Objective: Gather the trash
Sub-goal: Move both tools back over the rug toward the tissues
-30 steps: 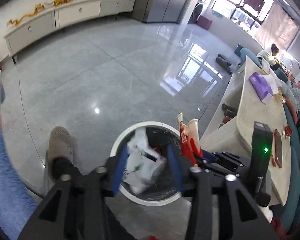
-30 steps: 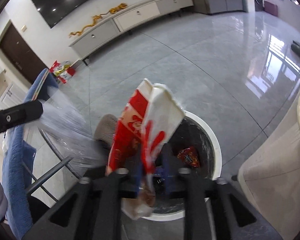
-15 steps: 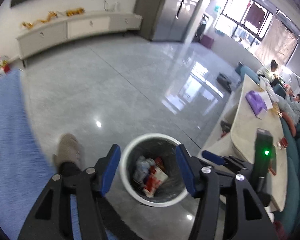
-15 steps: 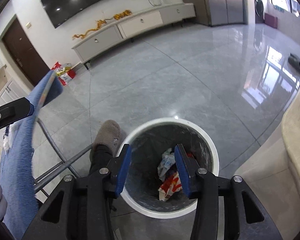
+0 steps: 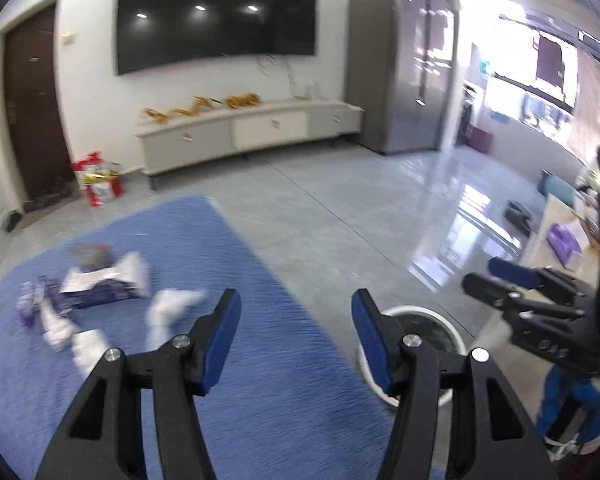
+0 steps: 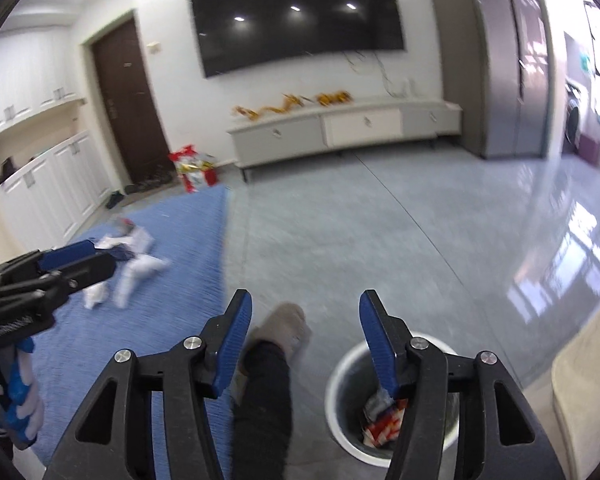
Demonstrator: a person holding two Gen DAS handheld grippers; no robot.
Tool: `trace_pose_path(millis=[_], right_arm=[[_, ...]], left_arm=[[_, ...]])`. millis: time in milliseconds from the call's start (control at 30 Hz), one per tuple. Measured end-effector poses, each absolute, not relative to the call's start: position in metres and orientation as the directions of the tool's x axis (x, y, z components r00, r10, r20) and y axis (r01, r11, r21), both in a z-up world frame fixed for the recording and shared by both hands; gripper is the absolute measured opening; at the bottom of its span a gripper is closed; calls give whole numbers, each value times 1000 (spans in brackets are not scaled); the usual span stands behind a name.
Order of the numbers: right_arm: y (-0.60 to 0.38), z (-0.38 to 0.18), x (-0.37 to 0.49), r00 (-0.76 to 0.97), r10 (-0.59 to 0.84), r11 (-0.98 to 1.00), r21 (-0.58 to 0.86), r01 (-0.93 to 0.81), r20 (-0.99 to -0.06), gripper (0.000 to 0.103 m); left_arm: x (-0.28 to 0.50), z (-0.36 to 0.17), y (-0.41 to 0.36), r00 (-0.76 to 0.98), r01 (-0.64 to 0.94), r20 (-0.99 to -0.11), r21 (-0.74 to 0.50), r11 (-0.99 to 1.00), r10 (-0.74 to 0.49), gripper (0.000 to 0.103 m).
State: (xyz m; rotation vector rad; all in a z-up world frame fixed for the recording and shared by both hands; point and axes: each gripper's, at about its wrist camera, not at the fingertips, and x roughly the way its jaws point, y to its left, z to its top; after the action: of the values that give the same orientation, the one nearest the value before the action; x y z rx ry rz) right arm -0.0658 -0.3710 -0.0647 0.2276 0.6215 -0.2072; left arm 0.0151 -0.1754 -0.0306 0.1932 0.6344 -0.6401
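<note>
Both tools — left tool [image 5: 296,312] and right tool [image 6: 306,314] — are spread and hold nothing; scraps [image 5: 100,284] lie on the blue desk [image 5: 260,360], bin [image 6: 340,376] beside its edge.

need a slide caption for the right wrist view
Open right gripper above the trash bin, with more litter on the blue rug.

white round bin [image 6: 342,376] on floor holding red-white wrappers [image 6: 384,424], blurred white scraps [image 5: 168,312] scattered on blue mat
</note>
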Motion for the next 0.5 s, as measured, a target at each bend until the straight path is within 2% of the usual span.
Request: trace_pose_path(millis=[267, 400, 500], right_arm=[[-299, -20, -49, 848, -64, 989, 80, 124, -526, 67], [-269, -7, -44, 860, -44, 996, 48, 79, -509, 80], [-247, 1, -38, 864, -42, 998, 12, 56, -502, 89]], left_arm=[[15, -15, -94, 738, 476, -549, 9, 880, -393, 60], [15, -11, -50, 777, 405, -526, -2, 914, -346, 61], [14, -11, -24, 801, 357, -510, -13, 934, -313, 67]])
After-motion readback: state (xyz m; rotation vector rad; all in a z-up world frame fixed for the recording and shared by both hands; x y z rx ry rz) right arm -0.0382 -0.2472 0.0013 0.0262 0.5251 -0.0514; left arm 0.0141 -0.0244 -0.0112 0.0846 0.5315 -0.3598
